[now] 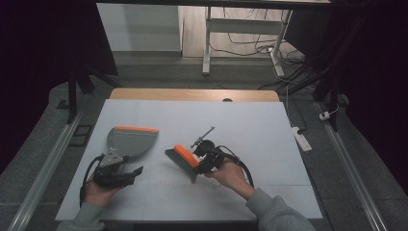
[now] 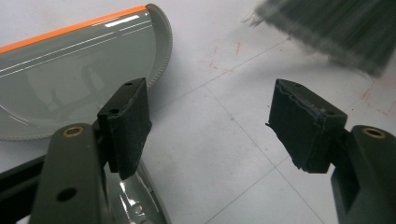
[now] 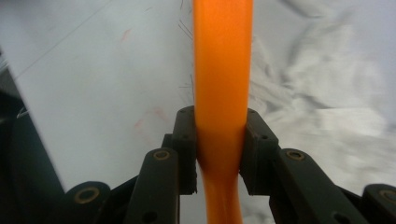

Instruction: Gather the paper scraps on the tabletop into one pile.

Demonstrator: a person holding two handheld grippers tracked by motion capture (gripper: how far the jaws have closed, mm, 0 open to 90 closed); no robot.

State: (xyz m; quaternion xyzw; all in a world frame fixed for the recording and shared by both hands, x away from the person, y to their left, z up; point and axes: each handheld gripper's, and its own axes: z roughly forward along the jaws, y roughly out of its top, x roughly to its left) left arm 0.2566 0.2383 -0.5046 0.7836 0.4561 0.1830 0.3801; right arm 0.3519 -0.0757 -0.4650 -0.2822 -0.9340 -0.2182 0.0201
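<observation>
A grey dustpan (image 1: 129, 141) with an orange front edge lies flat on the white table top (image 1: 250, 125), left of centre. My left gripper (image 1: 131, 174) sits just in front of it, open, with nothing between its pads. In the left gripper view the dustpan (image 2: 70, 79) lies beside the left pad, and grey bristles (image 2: 336, 32) show blurred at the top right. My right gripper (image 1: 204, 160) is shut on the orange handle of a hand brush (image 1: 183, 159), whose bristles slant down toward the table. In the right gripper view the orange handle (image 3: 223, 70) is clamped between both pads.
A wooden strip (image 1: 192, 94) borders the table's far edge. A white power strip (image 1: 302, 137) lies on the floor off the right edge. Desk legs (image 1: 207, 43) and cables stand beyond the table, and metal rails (image 1: 43, 168) run along the floor on both sides.
</observation>
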